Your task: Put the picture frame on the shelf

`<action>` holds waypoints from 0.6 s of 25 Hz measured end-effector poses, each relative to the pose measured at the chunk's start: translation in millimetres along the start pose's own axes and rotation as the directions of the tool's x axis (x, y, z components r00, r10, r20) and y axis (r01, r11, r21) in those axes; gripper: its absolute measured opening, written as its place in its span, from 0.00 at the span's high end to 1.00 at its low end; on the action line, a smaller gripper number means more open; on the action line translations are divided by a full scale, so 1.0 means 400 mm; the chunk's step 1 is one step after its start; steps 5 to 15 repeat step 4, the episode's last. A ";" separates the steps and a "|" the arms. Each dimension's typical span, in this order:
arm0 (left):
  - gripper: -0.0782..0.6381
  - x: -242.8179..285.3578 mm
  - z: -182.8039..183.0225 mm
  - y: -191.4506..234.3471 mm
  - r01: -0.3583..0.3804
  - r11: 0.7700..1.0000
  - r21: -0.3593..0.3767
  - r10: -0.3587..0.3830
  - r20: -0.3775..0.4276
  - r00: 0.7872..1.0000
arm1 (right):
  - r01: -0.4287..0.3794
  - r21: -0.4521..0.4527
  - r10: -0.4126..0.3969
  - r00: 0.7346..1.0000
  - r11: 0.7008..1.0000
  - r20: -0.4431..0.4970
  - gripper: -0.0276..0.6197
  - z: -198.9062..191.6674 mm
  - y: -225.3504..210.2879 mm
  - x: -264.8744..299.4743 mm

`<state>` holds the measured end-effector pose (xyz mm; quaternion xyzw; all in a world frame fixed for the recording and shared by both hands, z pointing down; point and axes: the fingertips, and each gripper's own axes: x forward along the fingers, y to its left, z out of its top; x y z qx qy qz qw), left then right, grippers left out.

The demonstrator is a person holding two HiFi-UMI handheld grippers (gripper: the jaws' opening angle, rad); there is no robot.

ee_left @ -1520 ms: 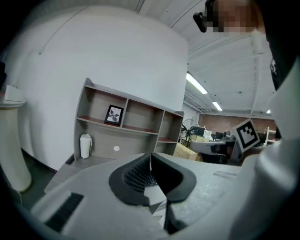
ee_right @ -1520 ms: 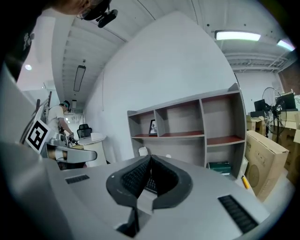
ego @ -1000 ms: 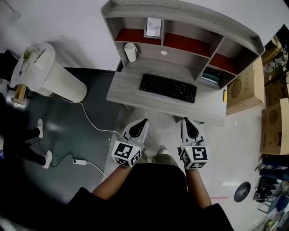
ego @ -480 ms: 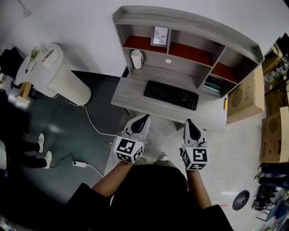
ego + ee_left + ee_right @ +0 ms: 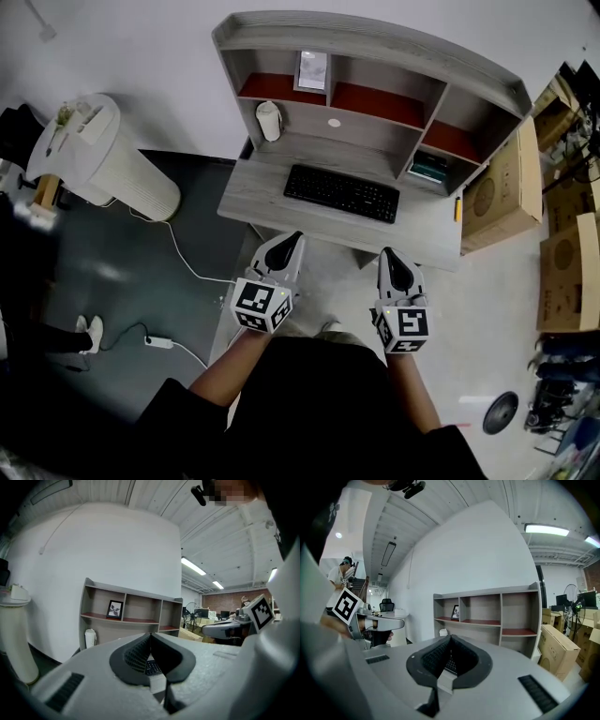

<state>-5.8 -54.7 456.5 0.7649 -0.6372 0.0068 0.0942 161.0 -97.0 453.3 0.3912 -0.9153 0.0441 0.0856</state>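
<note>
The picture frame (image 5: 313, 71) stands upright in the upper left compartment of the grey desk shelf (image 5: 375, 42). It also shows in the left gripper view as a dark-edged frame (image 5: 115, 609) and in the right gripper view, small and far off (image 5: 454, 612). My left gripper (image 5: 290, 242) and right gripper (image 5: 392, 256) hang side by side in front of my body, short of the desk's front edge. Both have their jaws shut with nothing between them, as the left gripper (image 5: 150, 635) and right gripper (image 5: 450, 637) views show.
On the desk lie a black keyboard (image 5: 341, 192), a white roll (image 5: 269, 120) and a yellow pen (image 5: 457, 208). A white cylindrical unit (image 5: 103, 155) stands at the left, with a cable and power strip (image 5: 157, 342) on the floor. Cardboard boxes (image 5: 511, 183) stand at the right.
The head view has swayed a little, so the desk shifts in the picture. Both grippers stay shut and low in front of my body. The frame stays on the shelf.
</note>
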 end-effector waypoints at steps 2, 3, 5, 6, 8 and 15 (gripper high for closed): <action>0.87 -0.002 -0.002 -0.019 0.004 1.000 0.002 -0.004 -0.002 1.000 | 0.004 -0.002 -0.004 1.000 1.000 0.000 0.94 0.001 -0.013 -0.010; 0.87 -0.003 -0.004 -0.029 0.006 1.000 0.000 -0.006 -0.003 1.000 | 0.004 -0.003 -0.004 1.000 1.000 0.003 0.94 0.005 -0.017 -0.015; 0.87 -0.004 -0.005 -0.039 0.007 1.000 -0.001 -0.007 -0.002 1.000 | 0.004 -0.004 -0.004 1.000 1.000 0.007 0.94 0.010 -0.021 -0.019; 0.87 -0.004 -0.005 -0.039 0.007 1.000 -0.001 -0.007 -0.002 1.000 | 0.004 -0.004 -0.004 1.000 1.000 0.007 0.94 0.010 -0.021 -0.019; 0.87 -0.004 -0.005 -0.039 0.007 1.000 -0.001 -0.007 -0.002 1.000 | 0.004 -0.004 -0.004 1.000 1.000 0.007 0.94 0.010 -0.021 -0.019; 0.87 -0.004 -0.005 -0.039 0.007 1.000 -0.001 -0.007 -0.002 1.000 | 0.004 -0.004 -0.004 1.000 1.000 0.007 0.94 0.010 -0.021 -0.019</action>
